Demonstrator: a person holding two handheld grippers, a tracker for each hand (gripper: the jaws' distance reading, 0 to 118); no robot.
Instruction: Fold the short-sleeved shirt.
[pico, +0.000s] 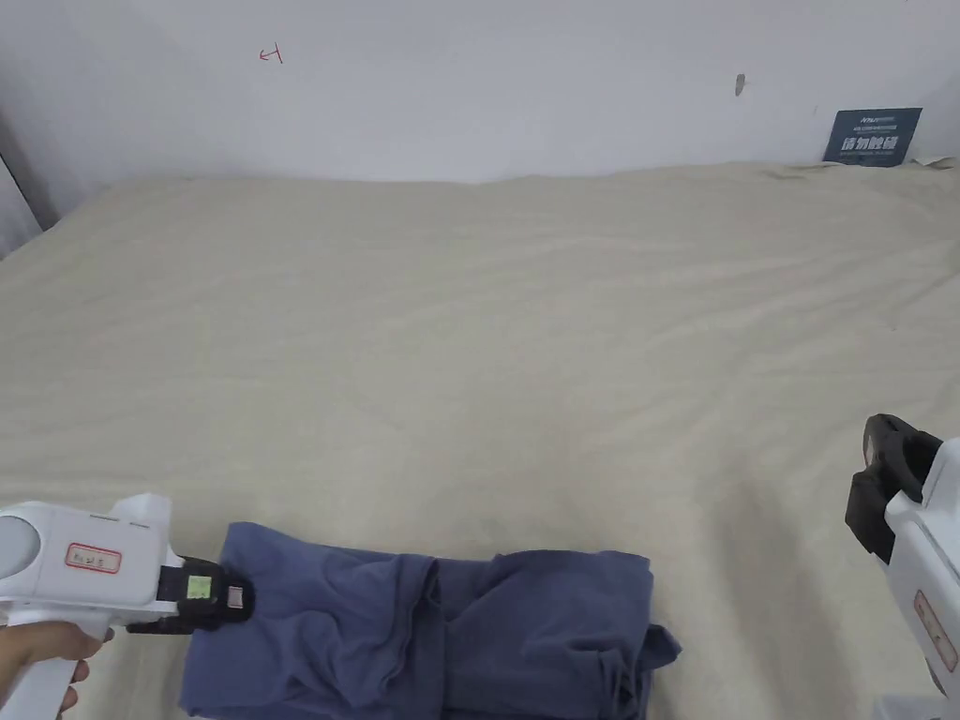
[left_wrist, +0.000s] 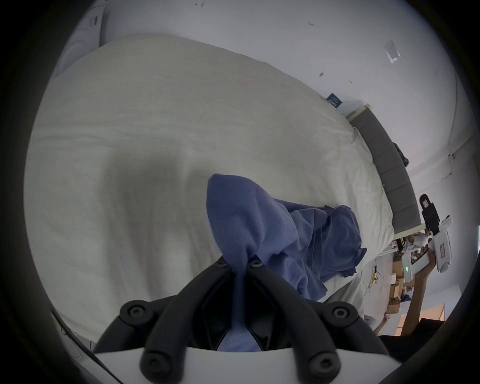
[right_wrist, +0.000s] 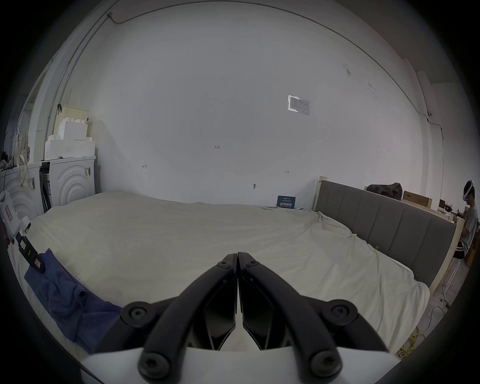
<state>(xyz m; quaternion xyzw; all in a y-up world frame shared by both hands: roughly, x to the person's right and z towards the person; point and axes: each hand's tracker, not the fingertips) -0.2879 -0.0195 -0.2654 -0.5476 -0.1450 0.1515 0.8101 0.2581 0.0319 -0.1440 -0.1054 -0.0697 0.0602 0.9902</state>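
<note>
A blue short-sleeved shirt (pico: 441, 628) lies bunched in rough folds at the near edge of the bed. My left gripper (pico: 230, 598) is at the shirt's left end, shut on a pinch of its cloth; in the left gripper view the blue shirt (left_wrist: 262, 228) runs between the closed jaws of the left gripper (left_wrist: 240, 265) and is lifted slightly there. My right gripper (pico: 877, 487) hovers at the far right, apart from the shirt. In the right gripper view the right gripper (right_wrist: 237, 256) has its jaws pressed together with nothing between them, and the shirt (right_wrist: 70, 296) lies off to the left.
The bed (pico: 525, 337) is covered by a cream sheet reaching back to a white wall. A blue sign (pico: 872, 136) leans on the wall at the back right. A grey headboard (right_wrist: 384, 220) stands on the right, white appliances (right_wrist: 72, 179) on the left, and a person (right_wrist: 468, 223) stands beyond the headboard.
</note>
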